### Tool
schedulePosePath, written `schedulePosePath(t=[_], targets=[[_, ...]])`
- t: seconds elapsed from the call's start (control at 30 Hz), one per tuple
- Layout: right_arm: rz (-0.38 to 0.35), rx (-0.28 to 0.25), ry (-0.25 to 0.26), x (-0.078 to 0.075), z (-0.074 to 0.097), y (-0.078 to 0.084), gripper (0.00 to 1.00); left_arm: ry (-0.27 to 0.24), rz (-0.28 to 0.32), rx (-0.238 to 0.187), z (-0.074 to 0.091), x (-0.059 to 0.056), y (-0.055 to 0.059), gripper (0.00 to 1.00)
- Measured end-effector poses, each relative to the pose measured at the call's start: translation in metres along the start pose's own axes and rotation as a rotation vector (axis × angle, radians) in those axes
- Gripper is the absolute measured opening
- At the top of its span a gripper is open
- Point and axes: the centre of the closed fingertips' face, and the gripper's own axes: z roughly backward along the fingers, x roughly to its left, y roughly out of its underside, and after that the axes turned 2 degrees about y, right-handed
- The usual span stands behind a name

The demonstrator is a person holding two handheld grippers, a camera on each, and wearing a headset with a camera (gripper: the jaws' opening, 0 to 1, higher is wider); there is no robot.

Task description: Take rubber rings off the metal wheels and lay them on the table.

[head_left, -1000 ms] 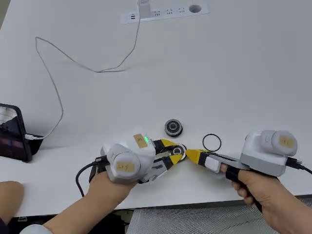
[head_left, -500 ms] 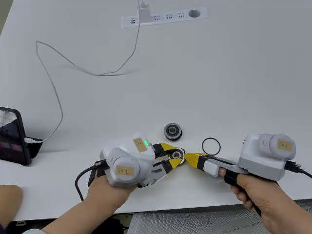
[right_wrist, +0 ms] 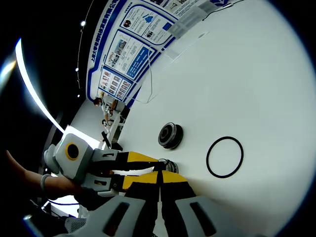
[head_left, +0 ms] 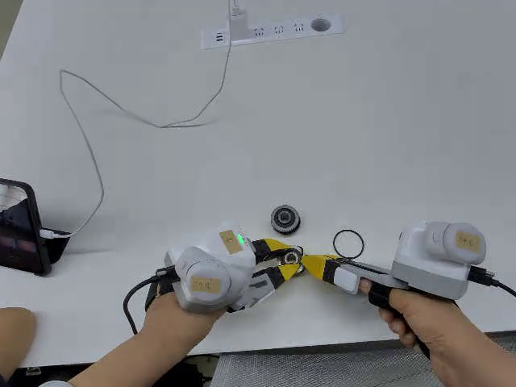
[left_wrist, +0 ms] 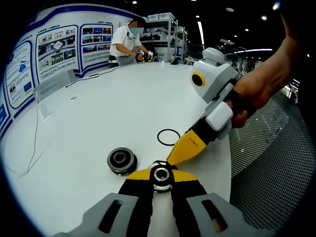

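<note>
Hardly anything has moved since 1 s ago; the slight downward drift of the whole head view is taken to be the camera's, and both grippers are still met at the same spot at lower centre. The left gripper [head_left: 287, 260] is clenched on a small metal wheel [left_wrist: 162, 175], held just above the bench [head_left: 387, 121]; the right gripper [head_left: 310, 260] is pressed against that wheel's rim with its jaws drawn together. A rubber ring already freed [right_wrist: 207, 159] is seen lying flat on the bench just right of the grippers; a 2nd wheel [head_left: 285, 217] stands just above them.

The ring is judged thin, light, soft and stretchy, seated tightly in its groove; it is best nipped at 1 point of its outer edge and peeled sideways, not pulled straight. The wheel is judged hard, smooth and apt to twist, so it is best clamped across its flat faces, as it appears to be.

In the left gripper view a thin black arc is seen raised at the wheel's upper rim beside the right gripper's yellow tip, a detail too small in the head view; whether rubber is actually pinched cannot be told. The closed slit of the right jaws is made plain in the right gripper view; the layout of wheels and ring is best read from the head view.
</note>
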Motion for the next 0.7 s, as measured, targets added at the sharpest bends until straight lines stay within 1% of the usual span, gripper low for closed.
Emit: schedulePosePath(t=[0.7], targets=[[-0.005,-0.001,-0.033,0.0097,-0.0004,0.0004,0.01,0.001,0.001,-0.002,-0.0005,0.0010,0.0010,0.14]])
